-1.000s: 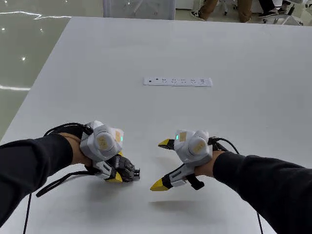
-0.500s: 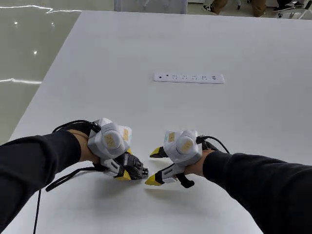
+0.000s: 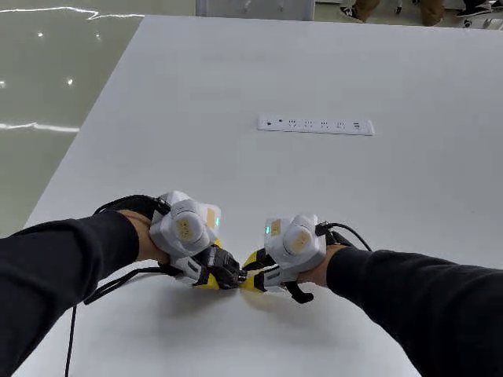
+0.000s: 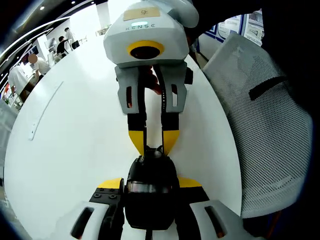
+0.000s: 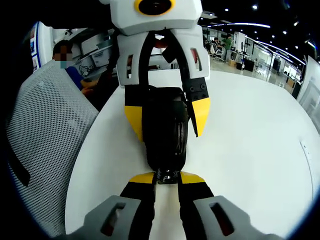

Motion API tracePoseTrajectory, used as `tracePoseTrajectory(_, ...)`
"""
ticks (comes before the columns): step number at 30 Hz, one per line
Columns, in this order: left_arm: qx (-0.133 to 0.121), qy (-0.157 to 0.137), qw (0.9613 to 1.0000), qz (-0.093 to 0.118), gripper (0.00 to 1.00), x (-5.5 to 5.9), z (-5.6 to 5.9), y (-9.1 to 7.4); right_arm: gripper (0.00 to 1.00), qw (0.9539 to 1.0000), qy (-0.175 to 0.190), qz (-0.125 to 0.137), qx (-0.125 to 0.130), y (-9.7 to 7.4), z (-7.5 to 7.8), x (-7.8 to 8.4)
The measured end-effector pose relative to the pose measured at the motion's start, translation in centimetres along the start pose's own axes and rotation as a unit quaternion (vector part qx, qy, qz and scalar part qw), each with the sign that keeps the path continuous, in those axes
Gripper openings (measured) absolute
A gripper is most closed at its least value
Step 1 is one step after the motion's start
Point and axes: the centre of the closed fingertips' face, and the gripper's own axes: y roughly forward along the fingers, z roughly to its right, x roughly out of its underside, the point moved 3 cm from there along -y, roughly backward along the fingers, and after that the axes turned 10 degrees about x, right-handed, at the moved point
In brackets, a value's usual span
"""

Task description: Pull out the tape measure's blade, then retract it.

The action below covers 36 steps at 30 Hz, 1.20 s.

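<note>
Table [image 3: 314, 71]: white, broad, bare apart from a power strip [image 3: 316, 125] lying flat well beyond the hands, toward the far side.

Chair [image 4: 260, 125]: white mesh back, standing just off the table edge, seen in both gripper views.

Person: dark sleeves come in from both lower corners of the head view. The hands meet near the table's near edge, low over the surface.

Left gripper [image 4: 150, 183]: clamped on the tape measure [image 5: 165, 127], one yellow tip on each flat side of the black case. The case lies along the jaws with its mouth end pointing toward the other gripper. A black cable [image 3: 118, 206] loops behind this hand on the table.

Right gripper [image 5: 167, 178]: faces the left one nose to nose and is drawn narrow. Its two yellow tips sit on either side of the hook [image 4: 153, 150] at the case's mouth and appear to pinch it.

Tape measure: held just above the table between the two grippers, in front of the person and slightly left of centre in the head view. The hook sits right at the case, with no blade length showing between them.
</note>
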Motion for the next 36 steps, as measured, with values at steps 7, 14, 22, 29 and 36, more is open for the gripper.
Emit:
tracePoseTrajectory(7, -0.002, -0.004, 1.0, -0.001, 0.35, 0.0, 0.0, 0.0, 0.13, 1.0, 0.004, -0.002, 0.004, 0.0, 0.4, -0.1)
tracePoseTrajectory(14, -0.002, -0.006, 1.0, -0.006, 0.35, 0.2, -0.2, 0.0, 0.11, 1.0, 0.001, -0.006, 0.004, 0.1, 0.6, 0.0)
tracePoseTrajectory(22, 0.01, -0.024, 0.9996, -0.012, 0.35, 0.2, -0.5, -0.1, 0.1, 0.9998, 0.016, -0.007, 0.011, -0.1, 0.8, 0.1)
tracePoseTrajectory(29, 0.011, -0.019, 0.9997, -0.01, 0.35, 0.3, -0.4, 0.0, 0.11, 0.9997, 0.016, -0.009, 0.014, -0.6, 0.7, 0.5)
tracePoseTrajectory(36, 0.007, -0.021, 0.9997, -0.01, 0.35, 0.3, -0.4, -0.1, 0.11, 0.9997, 0.009, -0.013, 0.018, -1.0, 0.9, 0.9)
